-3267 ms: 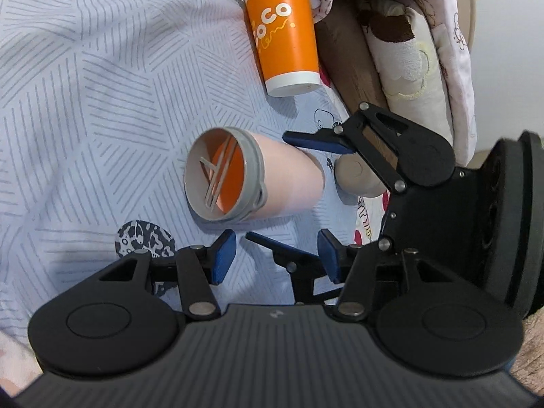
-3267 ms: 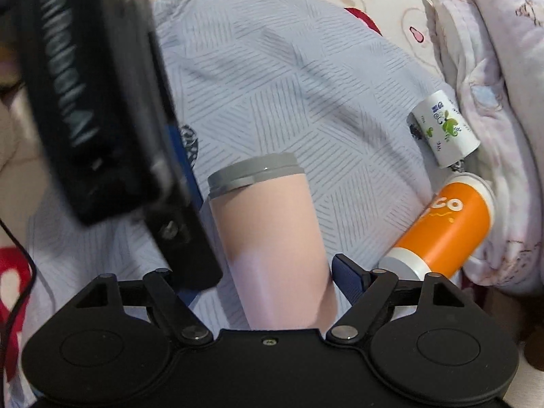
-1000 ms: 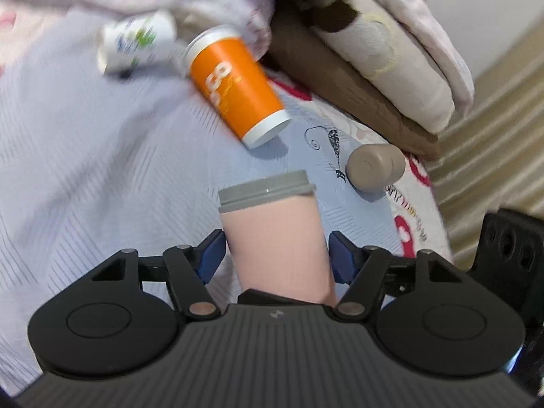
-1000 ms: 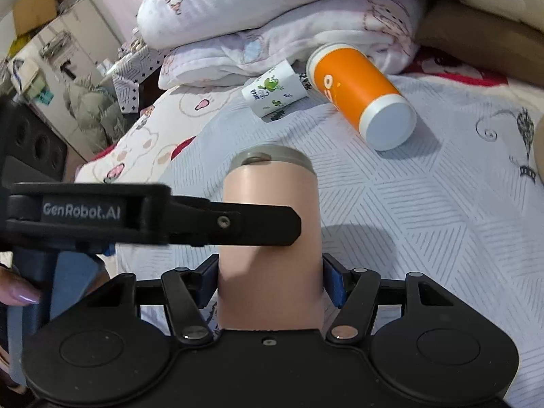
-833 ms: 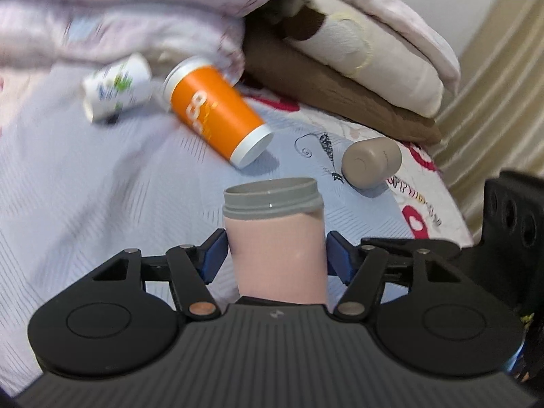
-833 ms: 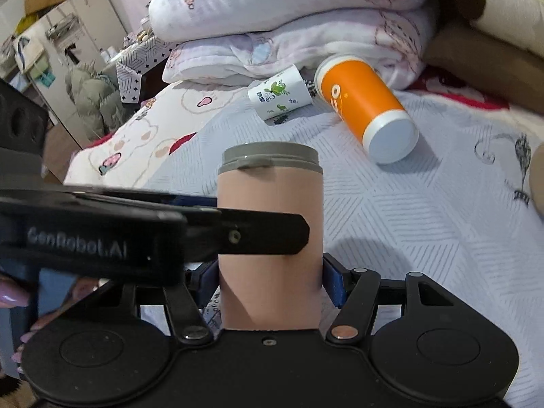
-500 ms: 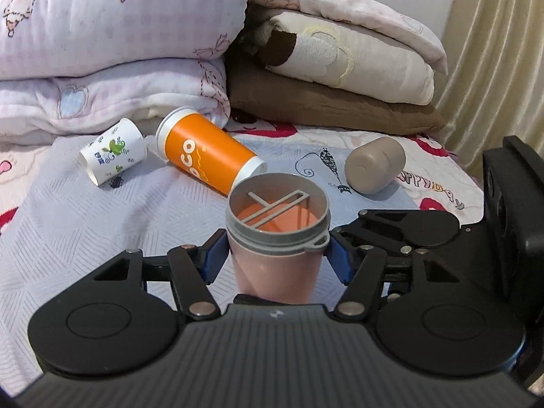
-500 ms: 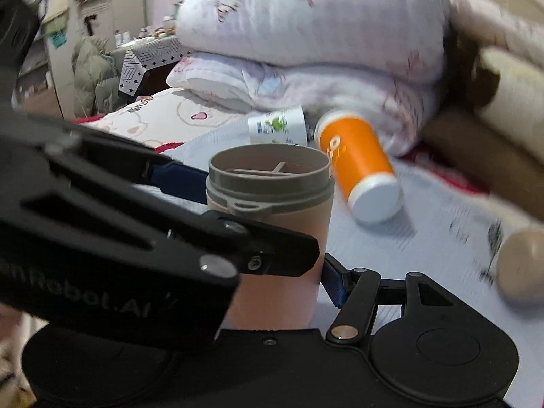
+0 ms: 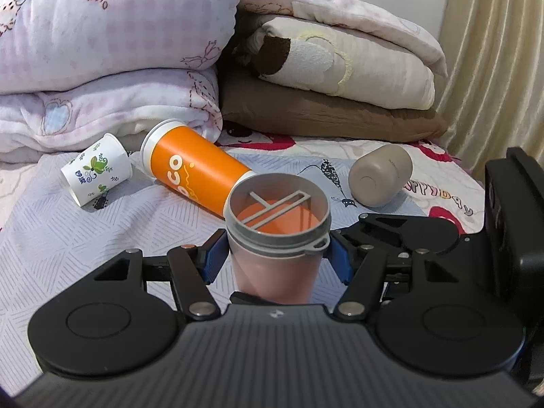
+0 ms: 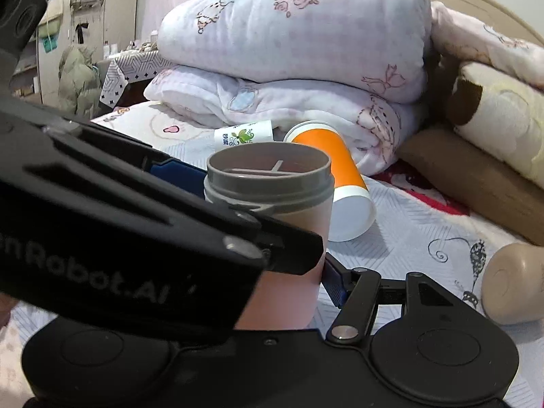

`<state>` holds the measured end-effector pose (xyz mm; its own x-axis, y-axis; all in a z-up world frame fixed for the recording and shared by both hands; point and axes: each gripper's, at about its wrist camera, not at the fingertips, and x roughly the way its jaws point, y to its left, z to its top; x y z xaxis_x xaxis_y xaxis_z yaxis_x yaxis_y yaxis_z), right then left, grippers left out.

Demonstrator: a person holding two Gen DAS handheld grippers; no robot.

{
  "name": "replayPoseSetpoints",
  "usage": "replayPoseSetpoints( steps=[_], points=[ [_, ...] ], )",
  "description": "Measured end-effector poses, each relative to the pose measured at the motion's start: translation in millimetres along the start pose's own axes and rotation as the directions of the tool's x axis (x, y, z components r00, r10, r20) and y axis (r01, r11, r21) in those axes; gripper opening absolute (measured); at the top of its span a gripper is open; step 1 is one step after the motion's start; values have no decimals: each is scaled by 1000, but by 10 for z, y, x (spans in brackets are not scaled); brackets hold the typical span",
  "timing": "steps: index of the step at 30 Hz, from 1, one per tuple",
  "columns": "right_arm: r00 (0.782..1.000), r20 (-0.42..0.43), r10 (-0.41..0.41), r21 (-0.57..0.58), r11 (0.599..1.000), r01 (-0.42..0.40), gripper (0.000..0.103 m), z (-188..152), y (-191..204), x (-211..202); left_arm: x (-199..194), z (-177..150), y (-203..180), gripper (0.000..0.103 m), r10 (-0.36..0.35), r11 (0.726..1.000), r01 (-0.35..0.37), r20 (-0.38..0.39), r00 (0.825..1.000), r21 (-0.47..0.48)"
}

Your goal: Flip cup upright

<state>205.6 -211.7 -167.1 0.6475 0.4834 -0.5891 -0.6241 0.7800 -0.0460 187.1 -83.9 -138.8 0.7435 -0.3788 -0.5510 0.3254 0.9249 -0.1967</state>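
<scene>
A pink cup (image 9: 275, 272) with a grey rim stands upright on the bed sheet (image 9: 68, 238), mouth up, orange inside. My left gripper (image 9: 277, 260) has its blue pads close on both sides of it; a thin gap may show on the right. My right gripper (image 10: 299, 272) also flanks the cup (image 10: 292, 224) from the other side; its right pad (image 10: 333, 282) sits at the cup wall, and the left gripper's body hides its left finger.
An orange paper cup (image 9: 193, 176) lies on its side behind the pink cup. A small white flowered cup (image 9: 97, 170) lies to its left. A beige lid (image 9: 379, 180) lies to the right. Folded quilts (image 9: 136, 51) and pillows (image 9: 340, 78) are stacked at the back.
The pink cup has gone from lying on its side to standing upright, mouth up, held between both grippers. In the last half second both views levelled out and little else moved.
</scene>
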Motion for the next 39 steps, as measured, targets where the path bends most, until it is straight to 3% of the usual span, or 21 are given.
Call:
replayPoseSetpoints(
  steps=[9, 15, 19, 29, 35, 39],
  points=[
    [998, -60, 10, 72, 997, -6, 67, -31, -53, 3, -12, -31, -105, 64, -22, 999, 22, -11, 1000, 32],
    [996, -85, -16, 84, 996, 23, 83, 54, -60, -51, -22, 3, 46, 72, -41, 997, 38, -37, 998, -73],
    [991, -133, -9, 129, 991, 26, 84, 116, -129, -165, -30, 27, 89, 74, -48, 990, 39, -62, 997, -133],
    [973, -229, -26, 186, 980, 70, 84, 129, -105, -406, -257, 42, 74, 78, -68, 986, 50, -105, 992, -159],
    [976, -209, -55, 194, 976, 97, 84, 88, 88, -695, -495, 88, 37, 78, -50, 990, 30, -142, 989, -135],
    [987, -151, -55, 216, 972, 88, 84, 122, 218, -1054, -797, 189, -55, 78, -18, 999, 10, -180, 983, -45]
  ],
)
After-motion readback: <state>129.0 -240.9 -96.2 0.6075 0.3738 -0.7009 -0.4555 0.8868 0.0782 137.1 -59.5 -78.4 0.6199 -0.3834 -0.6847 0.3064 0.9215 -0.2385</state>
